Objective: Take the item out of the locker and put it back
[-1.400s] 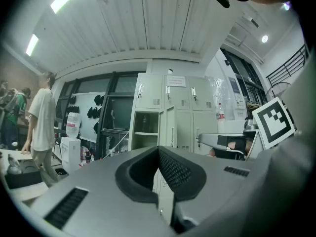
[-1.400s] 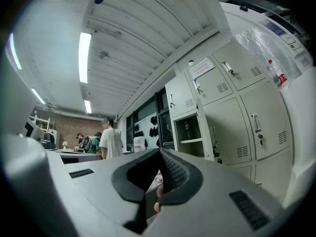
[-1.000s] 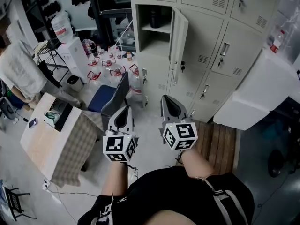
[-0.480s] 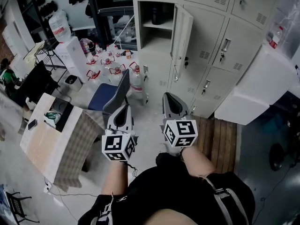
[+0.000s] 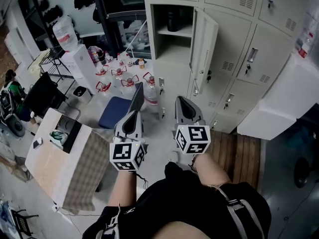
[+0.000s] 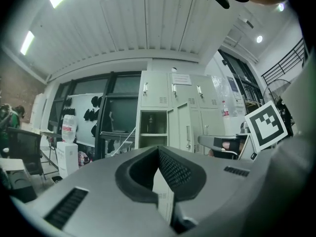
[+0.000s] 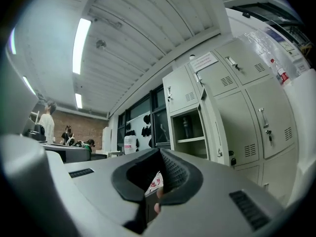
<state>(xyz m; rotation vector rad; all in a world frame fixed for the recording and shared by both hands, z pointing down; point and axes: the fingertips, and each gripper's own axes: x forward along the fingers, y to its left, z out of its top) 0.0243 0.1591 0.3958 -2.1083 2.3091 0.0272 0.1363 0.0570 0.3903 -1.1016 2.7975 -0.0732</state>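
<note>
The grey lockers (image 5: 234, 49) stand ahead, and one upper compartment is open with its door (image 5: 204, 49) swung out to the right. A dark bottle (image 5: 173, 20) stands on the shelf inside; it also shows in the left gripper view as a small dark bottle (image 6: 149, 124) and in the right gripper view as an upright bottle (image 7: 186, 127). My left gripper (image 5: 132, 117) and right gripper (image 5: 184, 106) are held side by side, level, well short of the lockers. Both are shut and hold nothing: the left gripper (image 6: 159, 152) and the right gripper (image 7: 160, 154) show jaws that meet.
A blue chair (image 5: 119, 109) stands just ahead on the left, with several water jugs (image 5: 124, 76) on the floor behind it. A table with a checked cloth (image 5: 65, 158) is at the left. A wooden pallet (image 5: 239, 153) and a white cabinet (image 5: 279, 103) are at the right.
Both grippers and I have moved toward the lockers, which now sit lower and larger in the head view. The jaws have stayed shut.
</note>
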